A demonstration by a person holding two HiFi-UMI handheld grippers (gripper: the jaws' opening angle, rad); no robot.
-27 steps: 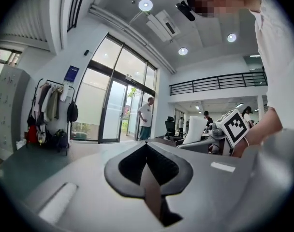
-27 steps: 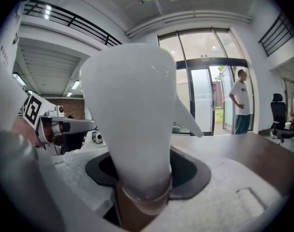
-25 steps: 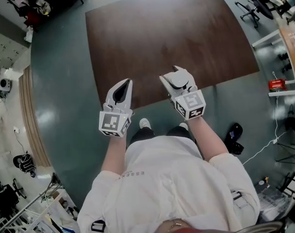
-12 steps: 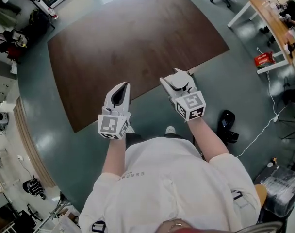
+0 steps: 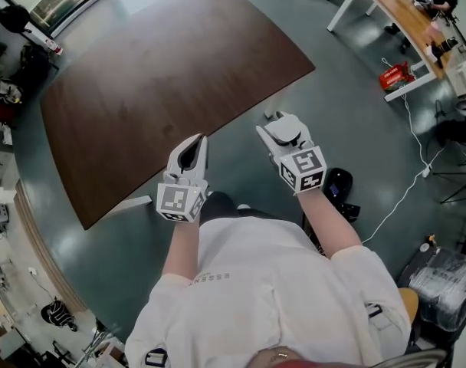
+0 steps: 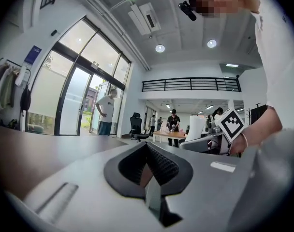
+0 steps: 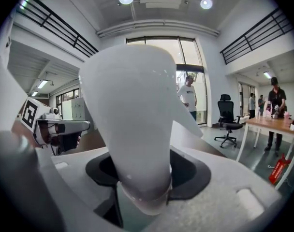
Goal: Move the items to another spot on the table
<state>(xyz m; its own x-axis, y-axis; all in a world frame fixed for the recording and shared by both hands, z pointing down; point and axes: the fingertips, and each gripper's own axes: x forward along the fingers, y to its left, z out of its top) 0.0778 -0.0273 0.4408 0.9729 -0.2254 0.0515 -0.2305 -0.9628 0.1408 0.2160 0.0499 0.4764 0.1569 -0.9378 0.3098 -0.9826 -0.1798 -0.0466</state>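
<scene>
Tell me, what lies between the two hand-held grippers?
Only bare grey-green floor, seen in the head view, separates the left gripper from the right gripper, which grips a white tapered cup.

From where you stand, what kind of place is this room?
Probably an open office or workshop hall: a large brown table, an office chair beside a desk where people stand, and tall glass doors.
</scene>
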